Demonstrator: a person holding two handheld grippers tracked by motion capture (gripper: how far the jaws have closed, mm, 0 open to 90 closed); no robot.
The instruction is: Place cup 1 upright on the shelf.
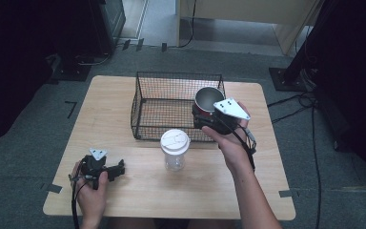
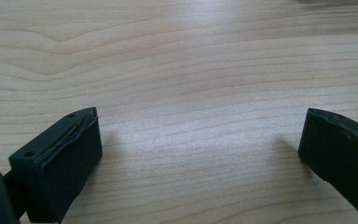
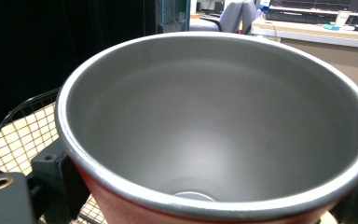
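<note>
Two grippers are working: the right gripper is clamping a red, steel-lined metal cup over the black wire basket; it should be lowering it upright before releasing. The left gripper is resting wide open, empty, on the wooden table.

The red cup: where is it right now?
In the high view the red cup is held in the right hand-held gripper, over the right front corner of the wire basket, beyond the lidded clear cup.

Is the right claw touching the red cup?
Touching. In the right gripper view the red cup sits between the right claw's jaws, its wall against the left jaw.
</note>
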